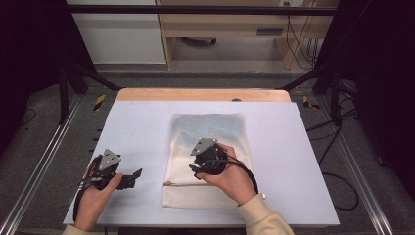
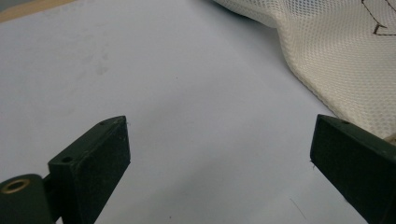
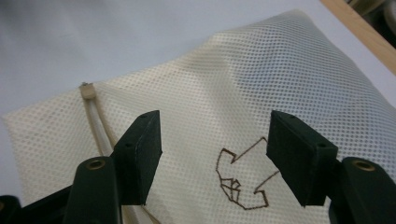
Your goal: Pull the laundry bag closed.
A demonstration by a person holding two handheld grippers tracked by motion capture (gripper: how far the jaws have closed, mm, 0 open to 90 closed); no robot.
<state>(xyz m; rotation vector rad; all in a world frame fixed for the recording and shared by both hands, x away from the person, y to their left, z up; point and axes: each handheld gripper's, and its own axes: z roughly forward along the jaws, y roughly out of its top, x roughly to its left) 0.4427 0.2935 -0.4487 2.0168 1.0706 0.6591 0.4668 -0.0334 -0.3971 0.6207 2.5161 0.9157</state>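
A cream mesh bag [image 1: 208, 128] lies flat in the middle of the white table top [image 1: 137, 122], its zipper [image 1: 182, 184] running along the near end. My right gripper [image 1: 195, 169] hovers over the bag's near half, held in a hand, jaws open with nothing between them. In the right gripper view, that gripper [image 3: 215, 144] frames the mesh bag [image 3: 261, 70], a brown stitched emblem [image 3: 238, 182] and the zipper [image 3: 95, 116] with its end stop. My left gripper [image 1: 135, 176] rests left of the bag, open [image 2: 219, 154] over bare table, the bag's edge [image 2: 336, 56] to its right.
A wooden strip [image 1: 203, 94] borders the table's far edge. Black frame posts and metal rails [image 1: 44, 156] flank both sides, with cables on the floor at the right [image 1: 337, 181]. A wooden cabinet [image 1: 220, 24] stands beyond the table.
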